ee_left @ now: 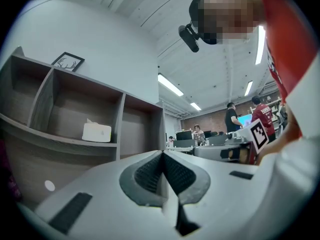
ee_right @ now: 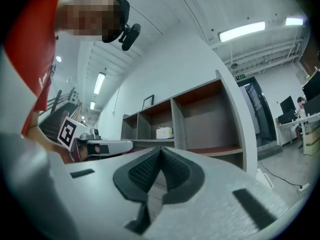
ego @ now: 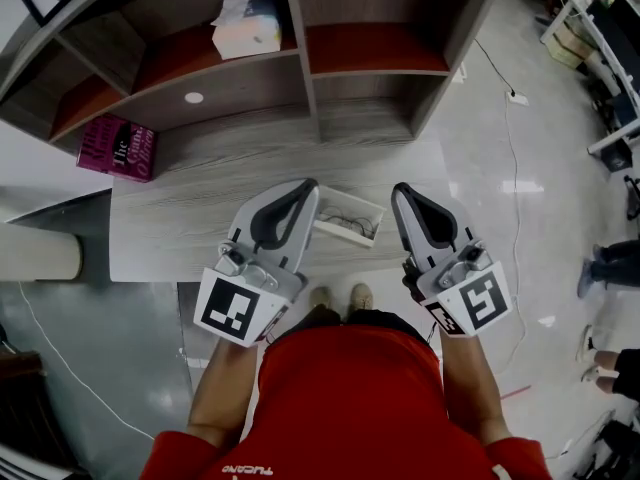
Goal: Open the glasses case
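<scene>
1. As a person in a red top (ego: 350,388) stands at the pale wood tabletop (ego: 190,208), the left gripper (ego: 306,185) and the right gripper (ego: 399,190) are held side by side over its near edge, both pointing toward the shelf unit (ego: 300,68).
2. The left gripper view shows that gripper's ribbed pads (ee_left: 150,171) pressed together, with nothing caught between them.
3. The right gripper's pads (ee_right: 147,169) are likewise closed on each other and empty.
4. The glasses case (ego: 348,218), white, lies on the tabletop between the two grippers near the front edge and is held by neither. It appears open with its inside facing up, though the detail is small.
5. A tissue box (ego: 247,25) sits on a shelf, and a magenta book (ego: 118,149) rests near the tabletop's far left corner.
</scene>
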Available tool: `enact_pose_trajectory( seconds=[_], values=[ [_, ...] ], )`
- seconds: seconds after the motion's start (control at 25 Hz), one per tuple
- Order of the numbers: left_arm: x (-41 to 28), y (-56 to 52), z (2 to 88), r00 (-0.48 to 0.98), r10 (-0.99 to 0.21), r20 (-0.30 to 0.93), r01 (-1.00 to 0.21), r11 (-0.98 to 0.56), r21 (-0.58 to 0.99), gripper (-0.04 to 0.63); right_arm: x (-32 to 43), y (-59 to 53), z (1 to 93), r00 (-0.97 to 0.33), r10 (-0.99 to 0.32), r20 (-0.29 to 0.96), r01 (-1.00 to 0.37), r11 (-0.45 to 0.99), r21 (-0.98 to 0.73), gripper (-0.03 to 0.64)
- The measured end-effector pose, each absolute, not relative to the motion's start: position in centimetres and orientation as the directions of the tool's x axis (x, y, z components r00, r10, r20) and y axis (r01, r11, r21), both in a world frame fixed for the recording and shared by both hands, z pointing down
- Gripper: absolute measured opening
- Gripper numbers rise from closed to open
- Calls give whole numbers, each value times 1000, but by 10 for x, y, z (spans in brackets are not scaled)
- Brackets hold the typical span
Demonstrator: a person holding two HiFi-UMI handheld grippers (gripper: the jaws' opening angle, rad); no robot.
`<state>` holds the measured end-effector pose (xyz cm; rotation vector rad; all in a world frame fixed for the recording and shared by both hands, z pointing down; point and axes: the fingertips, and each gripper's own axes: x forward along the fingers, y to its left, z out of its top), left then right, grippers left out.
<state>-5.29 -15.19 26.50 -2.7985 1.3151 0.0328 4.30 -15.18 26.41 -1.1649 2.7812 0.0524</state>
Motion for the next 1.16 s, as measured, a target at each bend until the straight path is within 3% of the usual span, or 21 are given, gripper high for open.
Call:
enact_pose_trajectory(
  seconds=[0.2, 1.16],
  values=[
    [-49, -156, 252, 632, -768, -99, -774, -631, -43, 8, 46, -149, 262, -688, -714, -127, -720, 694, 0, 3],
    [-42, -160, 253, 638, -764, -101, -769, -638, -38, 8, 50, -149, 270, -694, -711, -113, -714, 700, -12, 3]
  ],
)
